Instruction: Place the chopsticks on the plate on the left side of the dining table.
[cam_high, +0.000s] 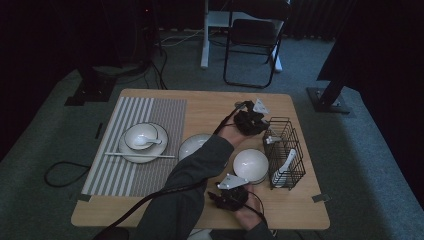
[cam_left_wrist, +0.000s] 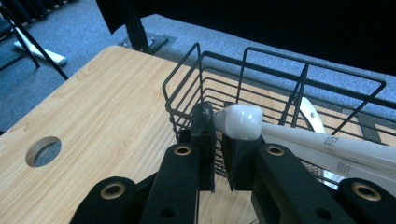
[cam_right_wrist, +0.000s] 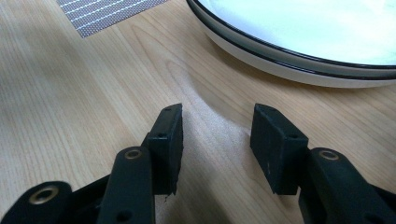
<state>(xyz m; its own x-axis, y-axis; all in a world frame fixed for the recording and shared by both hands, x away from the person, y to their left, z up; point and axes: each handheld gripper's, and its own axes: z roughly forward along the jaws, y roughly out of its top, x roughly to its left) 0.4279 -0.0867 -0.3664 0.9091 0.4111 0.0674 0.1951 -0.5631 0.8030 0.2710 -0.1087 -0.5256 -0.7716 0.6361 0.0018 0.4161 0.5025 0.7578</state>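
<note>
My left gripper (cam_high: 264, 130) reaches across the table to the near-left rim of a black wire basket (cam_high: 295, 150). In the left gripper view its jaws (cam_left_wrist: 217, 119) stand almost together, and the rounded end of a white utensil handle (cam_left_wrist: 239, 121) is pinched at their tips. The handle runs back into the basket (cam_left_wrist: 261, 70). A second white stick (cam_left_wrist: 355, 168) lies just under it. My right gripper (cam_high: 216, 196) rests near the table's front edge. Its jaws (cam_right_wrist: 217, 114) stand open over bare wood with nothing between them, short of a black-rimmed white plate (cam_right_wrist: 280, 56).
A white bowl (cam_high: 250, 165) sits between the two grippers, beside the basket, which holds a white spoon (cam_high: 286, 164). A striped placemat (cam_high: 125, 175) at the left carries a plate (cam_high: 131, 156), bowl, spoon and chopsticks. The left sleeve crosses another plate (cam_high: 192, 145). A chair (cam_high: 255, 35) stands beyond the table.
</note>
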